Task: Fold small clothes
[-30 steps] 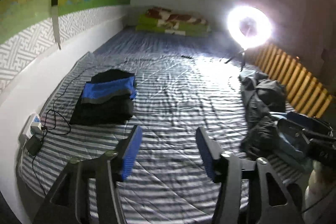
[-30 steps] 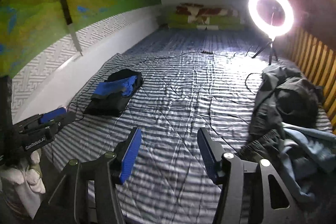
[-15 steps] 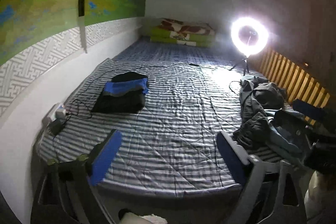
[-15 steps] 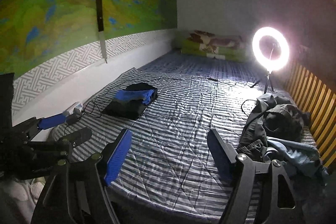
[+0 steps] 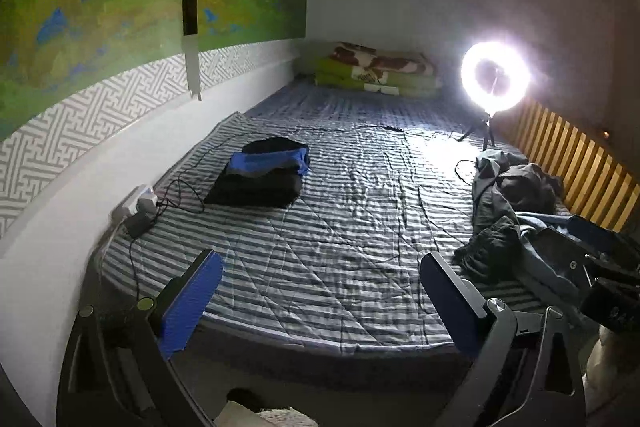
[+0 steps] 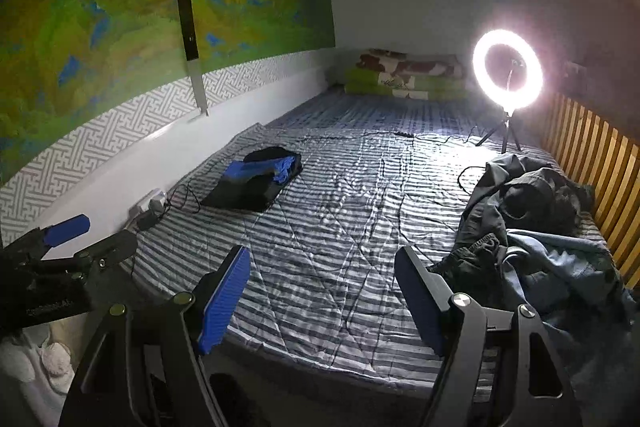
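Fingers (image 5: 192, 303) of the left gripper (image 5: 320, 303) stand spread wide and empty above the near edge of the bed; the right gripper (image 6: 324, 295) hangs likewise parted, grasping nothing. The unfolded clothes (image 6: 532, 239) — a dark and pale-blue heap — lie at about three o'clock on the striped bedsheet (image 6: 340, 227), just beside the right gripper's outer finger. Across the sheet, near ten o'clock, a folded stack (image 5: 260, 175) in black and blue rests flat, well apart from the heap. Beyond it a charger and cable (image 5: 144, 207) sit at the wall edge, and a ring light (image 5: 496, 77) glares at one o'clock, in front of folded bedding (image 5: 376, 73) at twelve.

Judging by the layout, one round of folding looks finished and the next garment is not yet picked. The coming move likely calls for reaching right into the heap, pinching a single piece free and spreading it on the open middle of the sheet.
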### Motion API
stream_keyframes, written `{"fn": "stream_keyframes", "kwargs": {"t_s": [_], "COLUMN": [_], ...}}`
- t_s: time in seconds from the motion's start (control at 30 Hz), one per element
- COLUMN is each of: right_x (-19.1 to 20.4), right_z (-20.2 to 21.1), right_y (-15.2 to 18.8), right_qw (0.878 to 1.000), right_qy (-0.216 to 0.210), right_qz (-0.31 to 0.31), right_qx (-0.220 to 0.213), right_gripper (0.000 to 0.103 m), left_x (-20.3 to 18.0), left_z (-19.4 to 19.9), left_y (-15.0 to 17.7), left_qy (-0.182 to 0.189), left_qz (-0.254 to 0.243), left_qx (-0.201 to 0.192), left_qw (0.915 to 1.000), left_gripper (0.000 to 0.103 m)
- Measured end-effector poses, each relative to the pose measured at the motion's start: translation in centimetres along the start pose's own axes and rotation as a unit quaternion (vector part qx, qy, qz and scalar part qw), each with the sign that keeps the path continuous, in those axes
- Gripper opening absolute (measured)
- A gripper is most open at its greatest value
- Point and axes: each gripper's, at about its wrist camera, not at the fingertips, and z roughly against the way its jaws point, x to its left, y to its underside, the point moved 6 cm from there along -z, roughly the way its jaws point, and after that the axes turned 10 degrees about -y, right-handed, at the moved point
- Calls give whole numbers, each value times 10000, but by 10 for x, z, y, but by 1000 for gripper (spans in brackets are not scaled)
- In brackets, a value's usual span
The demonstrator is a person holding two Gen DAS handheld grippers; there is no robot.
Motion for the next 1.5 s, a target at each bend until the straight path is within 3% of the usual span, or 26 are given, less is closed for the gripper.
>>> {"fn": "stream_keyframes", "kwargs": {"t_s": [0.17,0.43,1.5], "right_x": [-1,-10,2], "right_z": [3,2,-14], "right_y": [5,15,26], "right_qw": [10000,9999,9993], "right_qy": [74,55,81], "right_qz": [50,-82,52], "right_qx": [-5,114,356], "right_gripper": [71,71,71], "left_x": [-3,2,5], "left_z": [7,-10,-25], "left_y": [-3,13,31], "left_qy": [-57,-223,-57], "left_qz": [-91,-186,-81], "left_qx": [-93,204,324], "left_qw": [9999,9994,9994], "left_gripper": [102,102,102]}}
